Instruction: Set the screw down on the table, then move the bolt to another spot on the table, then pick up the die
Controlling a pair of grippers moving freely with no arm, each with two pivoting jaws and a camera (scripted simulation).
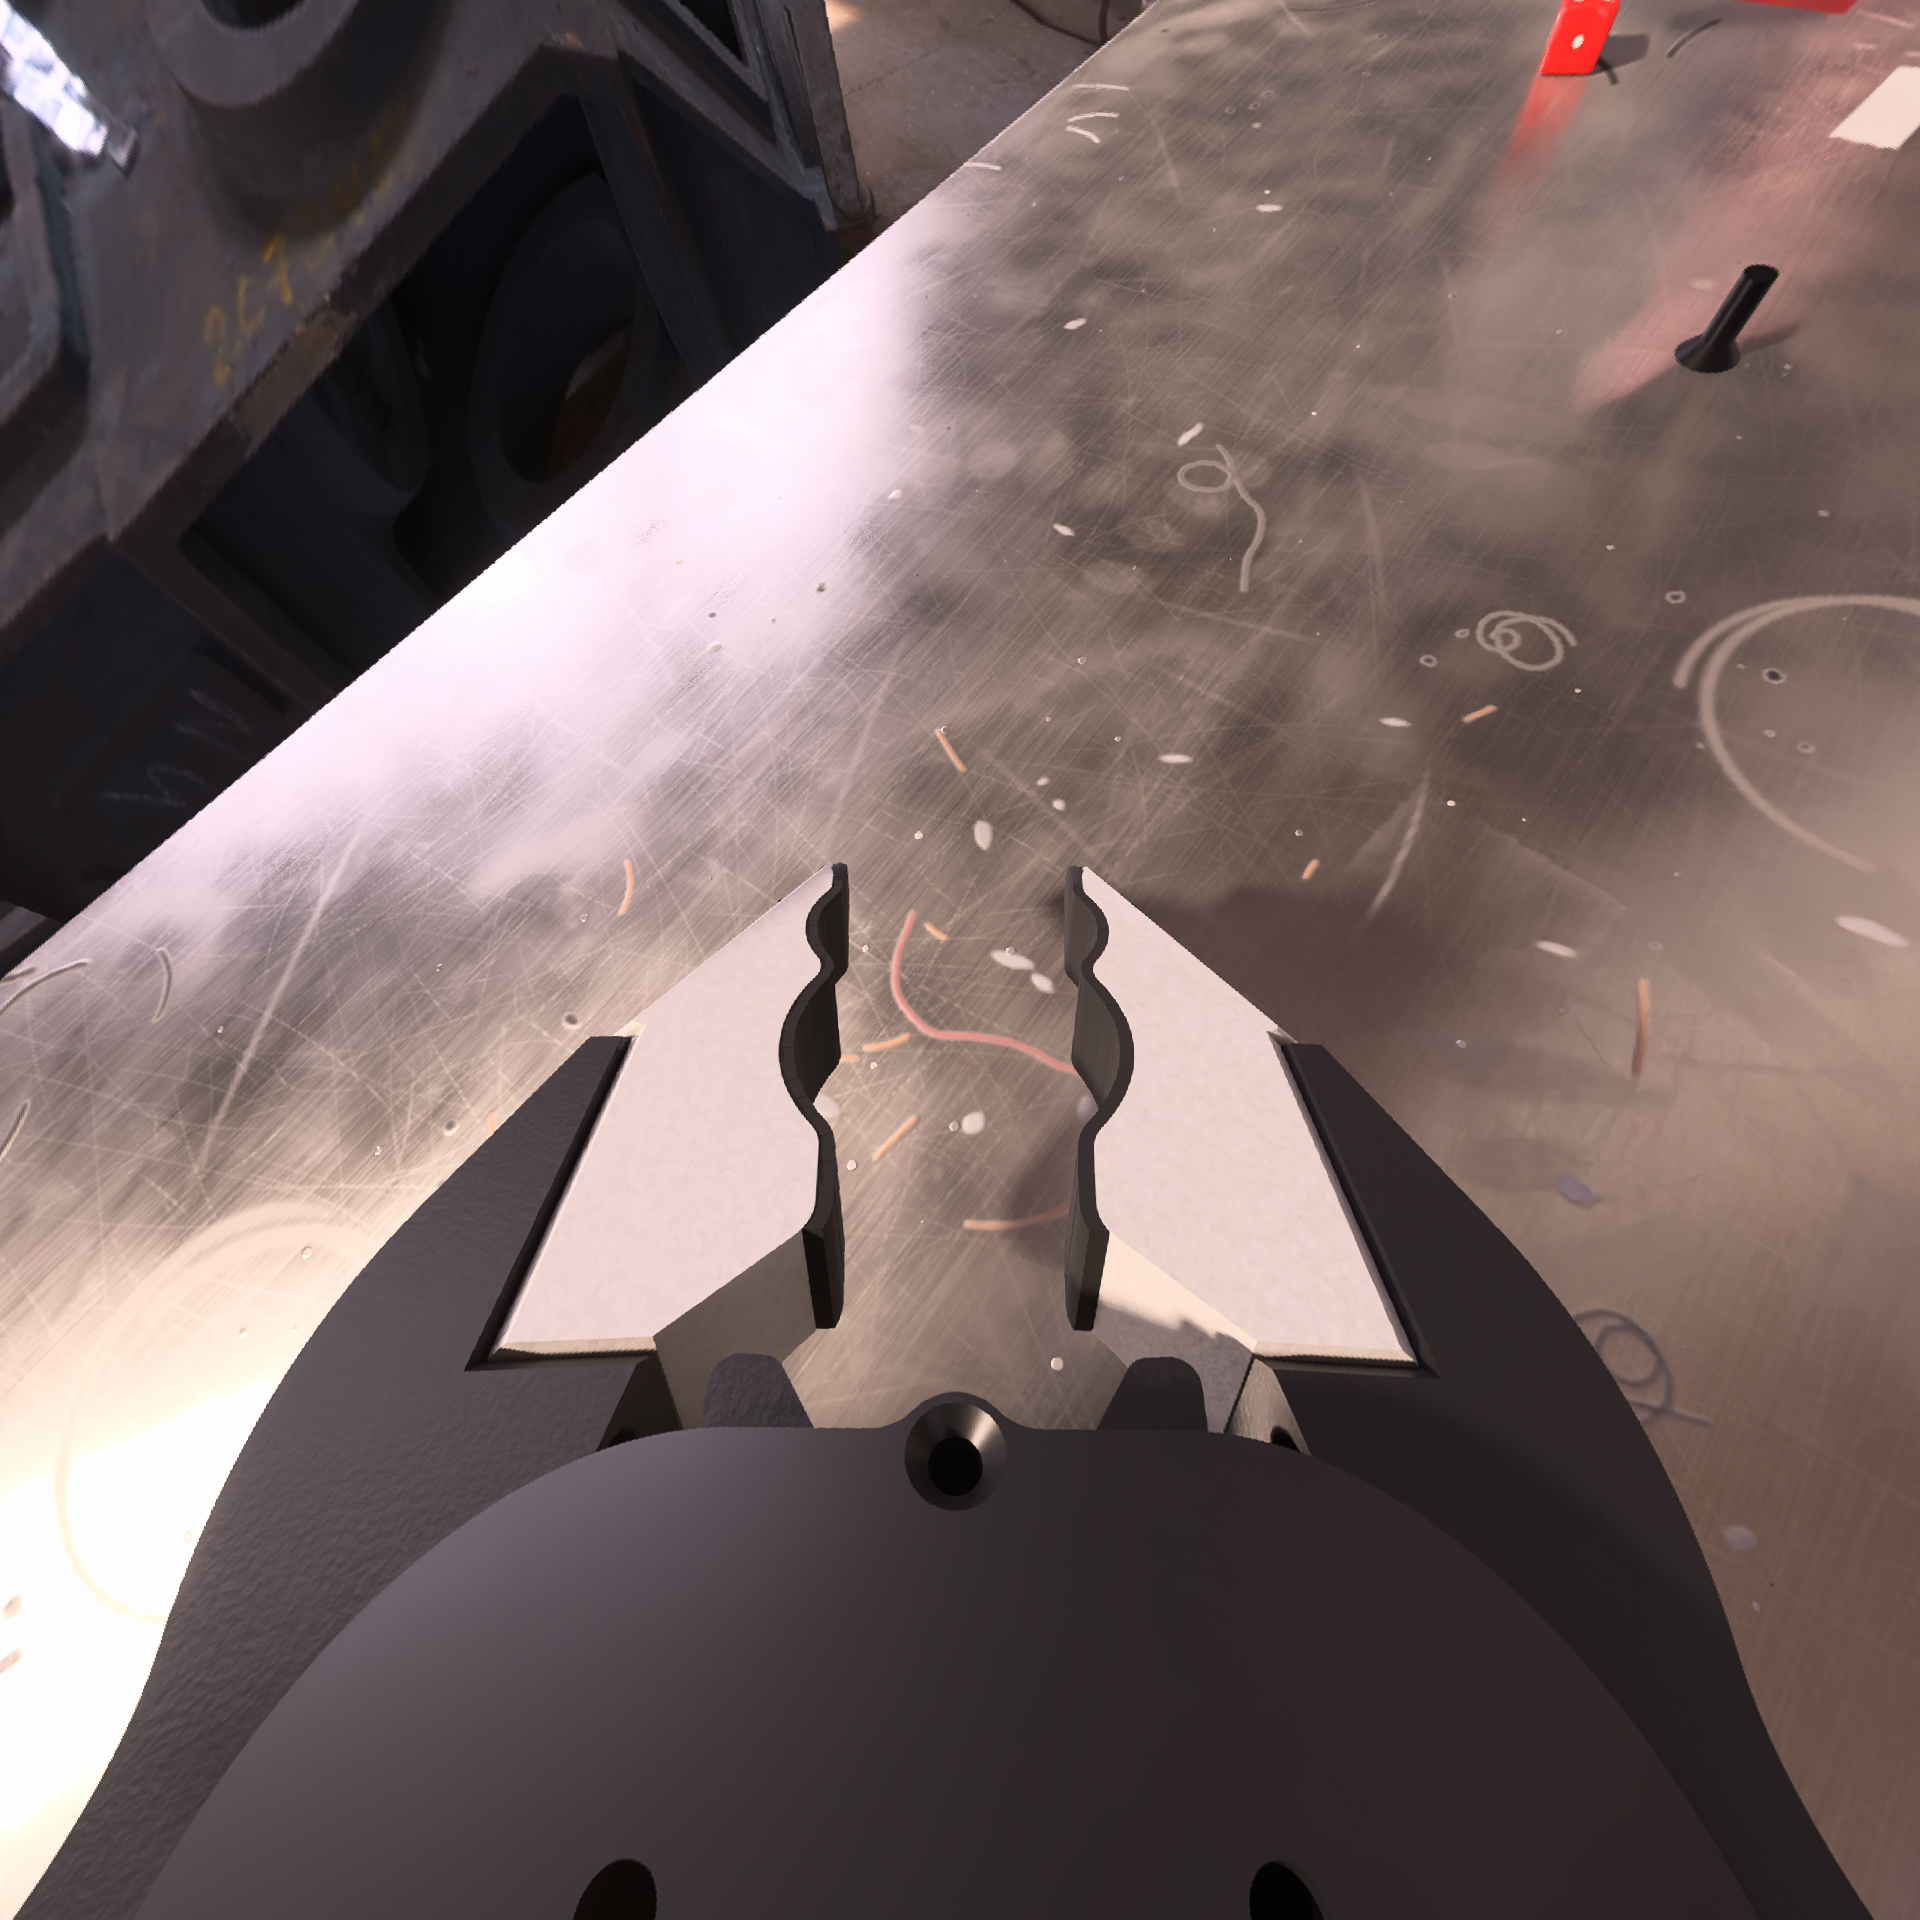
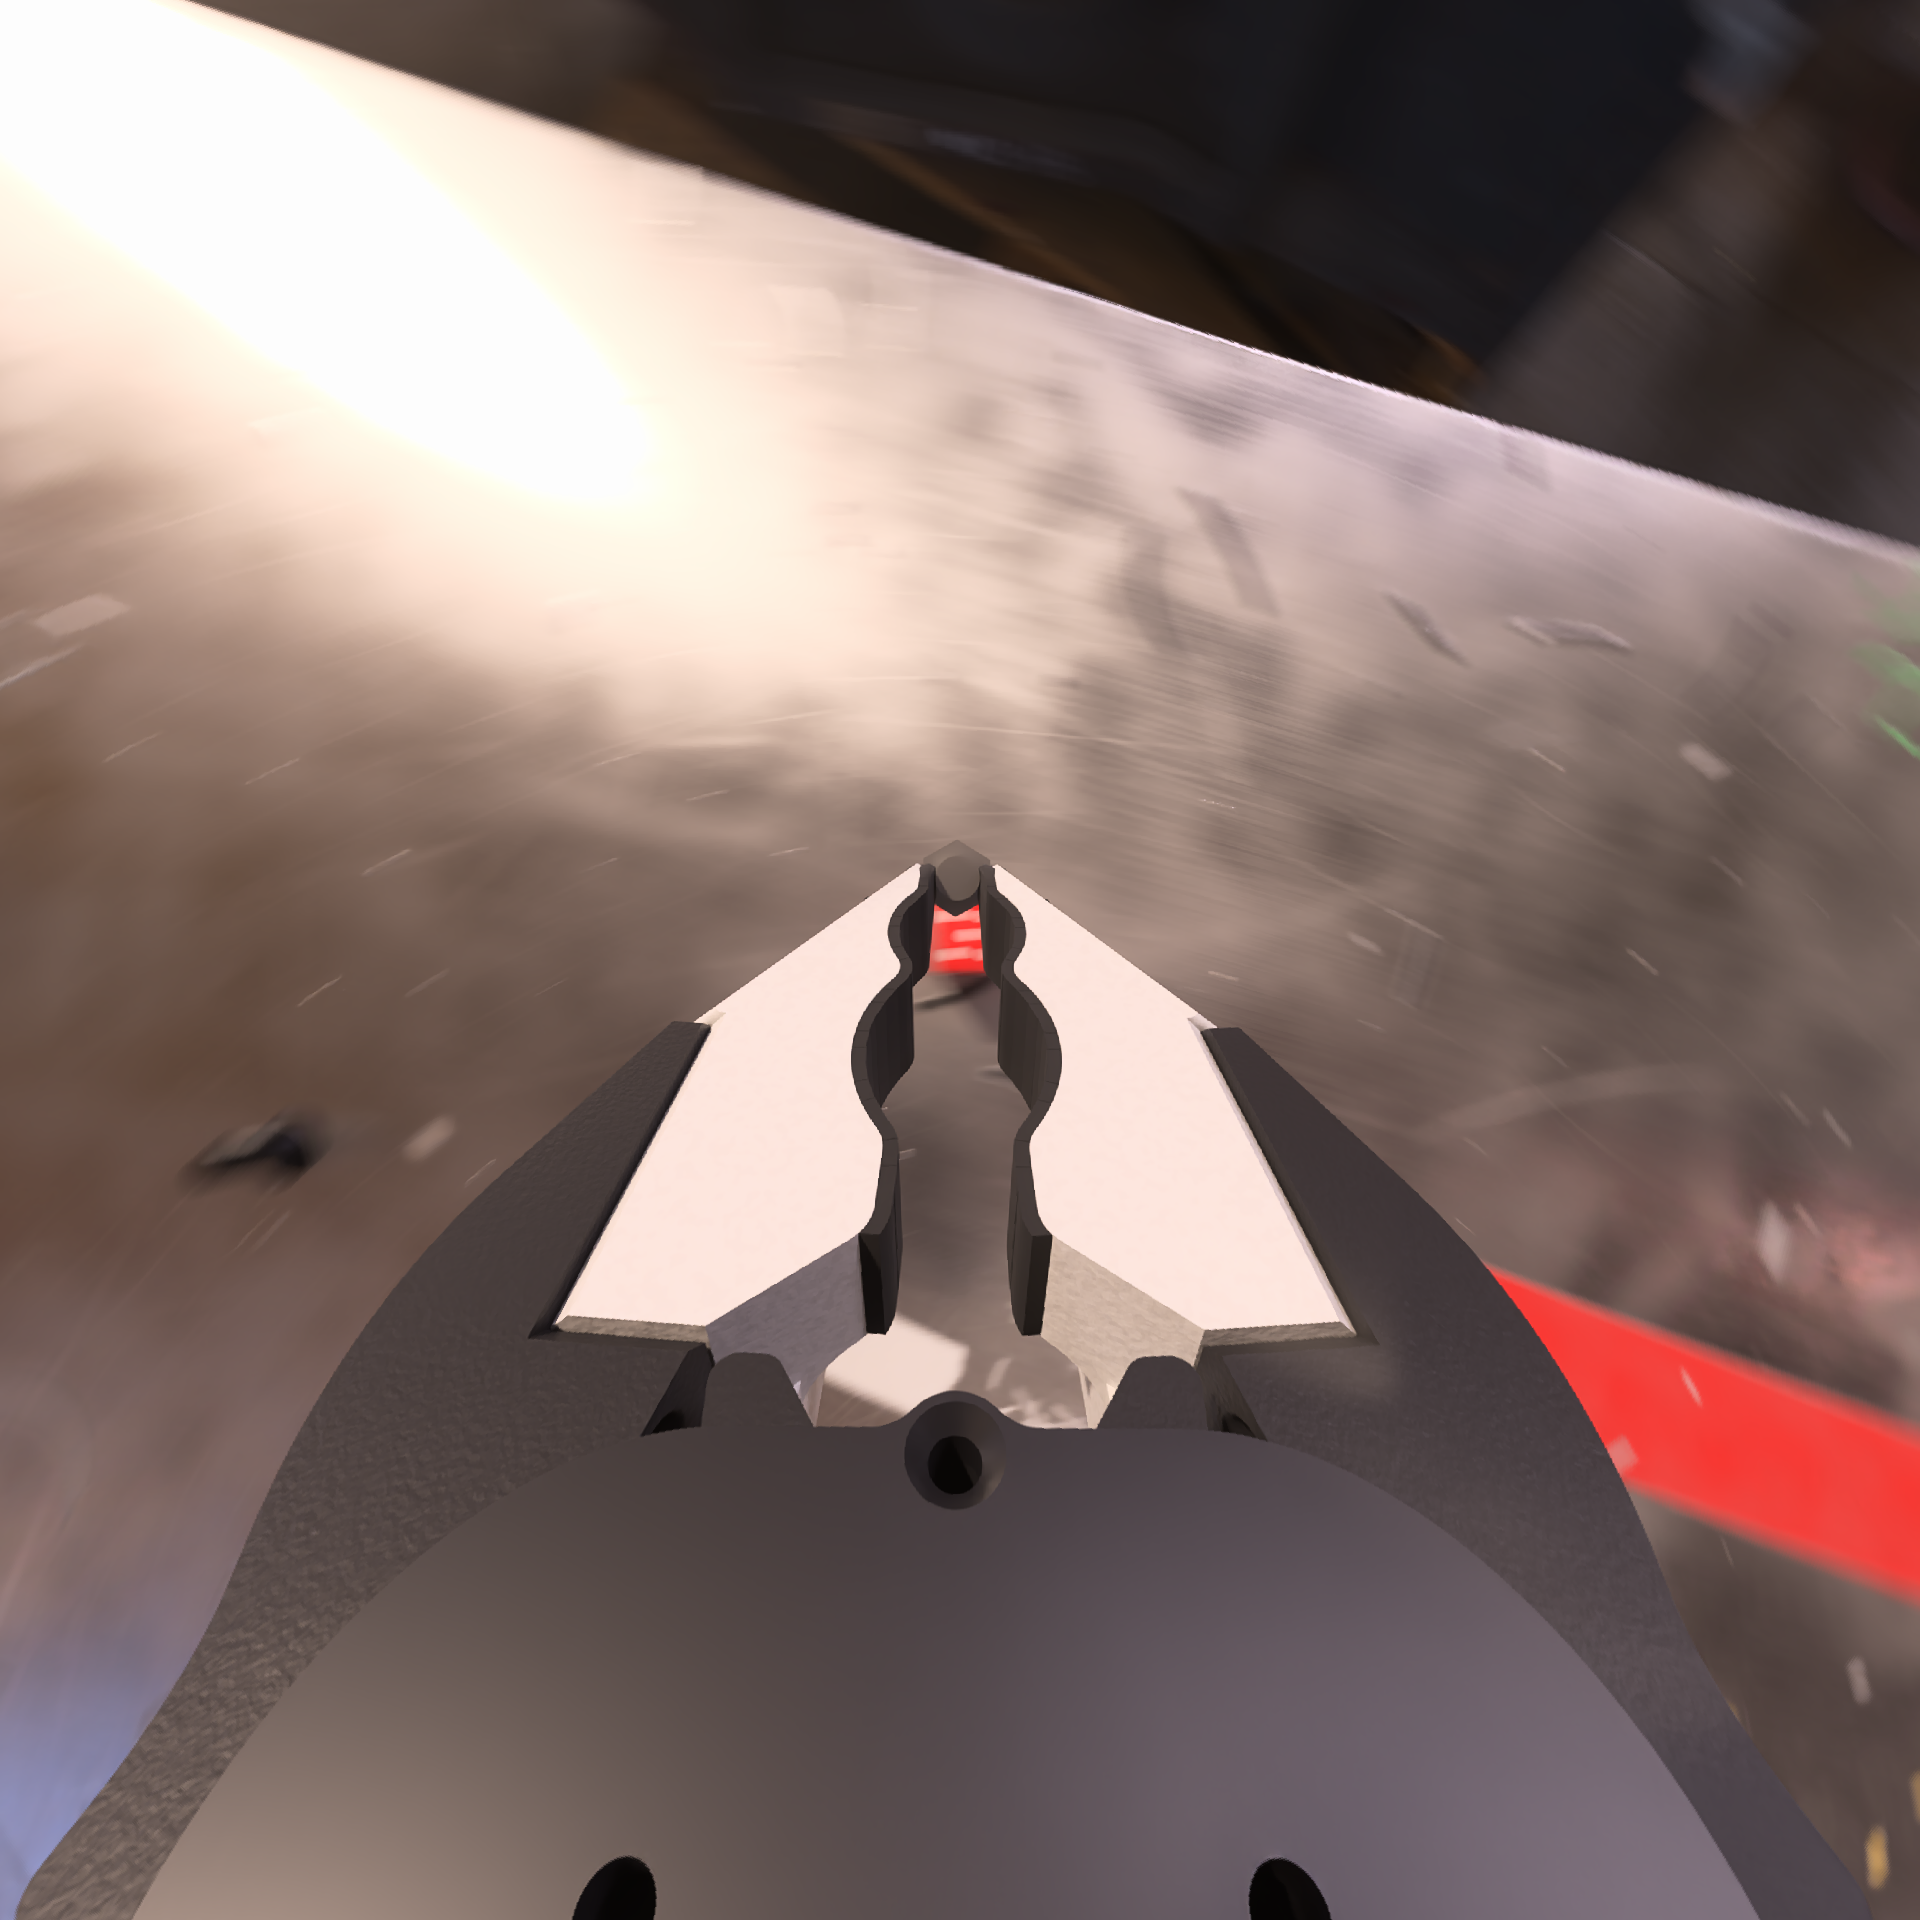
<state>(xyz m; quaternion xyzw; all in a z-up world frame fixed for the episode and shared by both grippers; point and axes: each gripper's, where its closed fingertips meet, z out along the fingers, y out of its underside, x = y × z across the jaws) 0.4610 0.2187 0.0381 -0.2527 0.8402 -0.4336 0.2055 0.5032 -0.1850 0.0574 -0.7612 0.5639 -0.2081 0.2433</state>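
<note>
A small grey bolt (image 2: 954, 871) sits pinched at the very tips of the right tool (image 2: 956, 883), held above the scratched metal worktop (image 2: 1247, 644), with the red die (image 2: 958, 940) showing through the gap just beyond. The black screw (image 1: 1727, 320) stands head-down on the worktop, far right in the left wrist view — the die (image 1: 1577, 40) farther off. The left tool (image 1: 956, 894) hangs with fingers apart, holding nothing.

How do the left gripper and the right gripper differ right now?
The left gripper has its fingers apart with nothing between them. The right gripper has its fingers nearly closed, pinching a small grey piece, probably the bolt, at the tips. The left gripper's view of the table is sharp, while the right gripper's is smeared. Both hang above the scratched metal table.
</note>
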